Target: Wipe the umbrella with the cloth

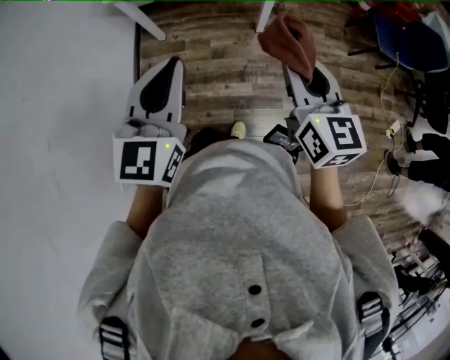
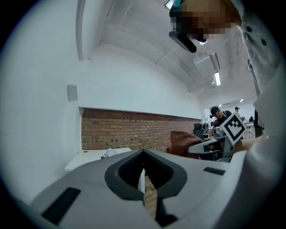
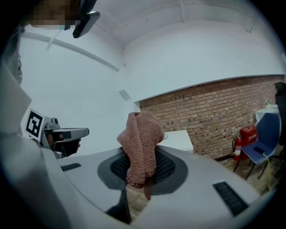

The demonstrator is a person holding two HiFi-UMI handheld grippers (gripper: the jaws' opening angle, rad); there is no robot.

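My right gripper (image 1: 301, 69) is shut on a reddish-brown knitted cloth (image 1: 288, 39), which bunches up above the jaw tips. In the right gripper view the cloth (image 3: 140, 143) stands pinched between the jaws and hangs a little below them. My left gripper (image 1: 171, 67) is held level beside it, shut with nothing between its jaws; in its own view the tips (image 2: 144, 155) meet. No umbrella shows in any view. Both grippers hover over wooden floor in front of a person in a grey hoodie (image 1: 239, 260).
A white table (image 1: 56, 105) fills the left side, its leg (image 1: 144, 21) on the wood floor. A blue chair (image 1: 411, 42), cables and gear crowd the right. A brick wall (image 3: 214, 112), a fire extinguisher (image 3: 246, 136) and people (image 2: 219, 117) are farther off.
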